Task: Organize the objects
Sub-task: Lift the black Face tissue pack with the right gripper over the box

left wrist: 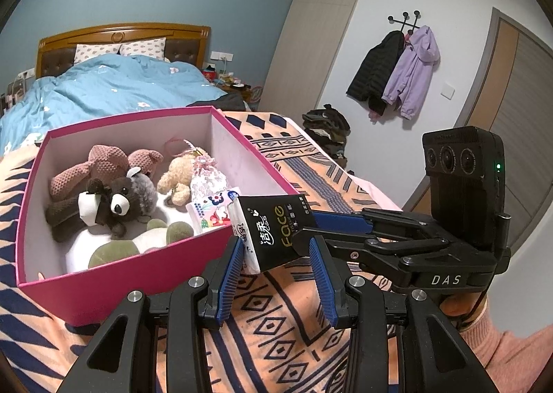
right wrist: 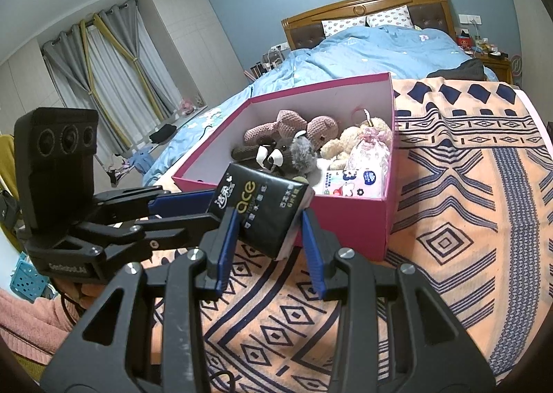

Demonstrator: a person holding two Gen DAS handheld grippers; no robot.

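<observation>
1. Bed [left wrist: 103, 89], blue duvet, far across the scene.
2. Patterned blanket [left wrist: 293, 324], orange with navy motifs, spread under all the items below.
3. Pink box [left wrist: 121, 289], lidless, white inside, sitting on the blanket at the left.
4. Box contents, grouped toward its far and right parts: pink knit bear [left wrist: 103, 165], grey raccoon plush [left wrist: 128, 196], cream bear [left wrist: 176, 175] and a floral packet [left wrist: 214, 210] against the near right wall.
5. Black tissue pack [left wrist: 276, 230], tilted, held in the air over the blanket just outside the box's near right corner.
6. Right claw [right wrist: 269, 217]: clenched on the tissue pack, both blue pads touching its sides.
7. Left claw [left wrist: 274, 244]: brackets the same pack (its left pad touches; the other side is unclear), so I cannot tell whether it grips.
</observation>
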